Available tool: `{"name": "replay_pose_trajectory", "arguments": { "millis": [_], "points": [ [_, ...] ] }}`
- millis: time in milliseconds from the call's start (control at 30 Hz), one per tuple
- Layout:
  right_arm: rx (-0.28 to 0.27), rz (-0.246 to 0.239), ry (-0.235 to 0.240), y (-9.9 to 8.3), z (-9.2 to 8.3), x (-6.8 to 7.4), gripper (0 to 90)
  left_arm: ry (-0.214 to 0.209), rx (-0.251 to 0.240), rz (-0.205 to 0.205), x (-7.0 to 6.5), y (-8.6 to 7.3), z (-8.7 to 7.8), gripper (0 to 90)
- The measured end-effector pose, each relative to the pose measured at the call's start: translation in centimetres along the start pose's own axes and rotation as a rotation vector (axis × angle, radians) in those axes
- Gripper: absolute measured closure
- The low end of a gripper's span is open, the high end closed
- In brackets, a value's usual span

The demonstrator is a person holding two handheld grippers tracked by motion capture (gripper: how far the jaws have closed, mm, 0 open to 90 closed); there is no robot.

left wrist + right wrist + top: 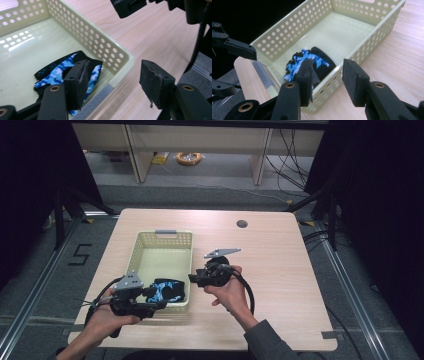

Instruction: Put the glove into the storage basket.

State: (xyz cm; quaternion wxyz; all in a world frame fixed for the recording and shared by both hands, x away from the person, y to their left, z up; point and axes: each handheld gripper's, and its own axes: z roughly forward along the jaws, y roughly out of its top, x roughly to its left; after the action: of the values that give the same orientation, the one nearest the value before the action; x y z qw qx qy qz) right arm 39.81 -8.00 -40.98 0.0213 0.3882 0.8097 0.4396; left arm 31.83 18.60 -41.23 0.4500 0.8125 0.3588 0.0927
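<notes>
My left gripper (112, 86) and right gripper (327, 77) both stand spread and empty; the blue camouflage glove (308, 62) lies in the near end of the perforated basket (150, 250)

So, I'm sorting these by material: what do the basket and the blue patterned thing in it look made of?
Basket: probably moulded plastic, pale yellow-green, slightly glossy, with perforated walls. Blue patterned thing: seemingly soft fabric, matte, blue camouflage print with black edging, lying crumpled.
</notes>
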Motion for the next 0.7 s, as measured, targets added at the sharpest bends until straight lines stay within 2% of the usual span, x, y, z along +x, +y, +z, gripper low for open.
{"name": "replay_pose_trajectory", "arguments": {
  "millis": [100, 200, 233, 267, 367, 467, 500, 533, 700],
  "points": [
    [-0.008, 0.005, 0.009, -0.3, -0.4, -0.2, 60.4, -0.006, -0.004, 0.007, -0.4, 0.0, -0.1, 39.0],
    [-0.022, 0.007, -0.003, -0.6, -1.0, -0.6, 59.8, -0.021, -0.013, 0.005, -1.0, 0.0, -0.1, 38.6],
    [-0.027, 0.017, 0.002, -0.8, -1.3, -0.7, 59.6, -0.021, -0.02, 0.0, -1.2, -0.1, -0.1, 38.4],
    [-0.039, 0.015, 0.002, -1.0, -1.7, -0.9, 59.1, -0.037, -0.021, 0.009, -1.4, -0.4, -0.2, 38.1],
    [-0.042, 0.023, 0.005, -1.3, -2.2, -1.1, 58.5, -0.04, -0.026, 0.003, -1.8, -0.8, -0.1, 37.8],
    [-0.067, 0.016, -0.005, -2.0, -3.2, -1.6, 56.2, -0.041, -0.025, 0.039, -2.6, -1.6, -0.1, 37.8],
    [-0.067, 0.016, -0.005, -2.0, -3.2, -1.6, 56.2, -0.041, -0.025, 0.039, -2.6, -1.6, -0.1, 37.6],
    [-0.07, 0.044, -0.007, -2.3, -3.5, -1.5, 54.5, -0.049, -0.027, 0.037, -2.9, -1.9, -0.1, 37.3],
    [-0.097, 0.031, -0.01, -3.1, -4.3, -2.0, 50.2, -0.069, -0.026, 0.054, -3.7, -2.6, 0.0, 35.4]
  ]
}}
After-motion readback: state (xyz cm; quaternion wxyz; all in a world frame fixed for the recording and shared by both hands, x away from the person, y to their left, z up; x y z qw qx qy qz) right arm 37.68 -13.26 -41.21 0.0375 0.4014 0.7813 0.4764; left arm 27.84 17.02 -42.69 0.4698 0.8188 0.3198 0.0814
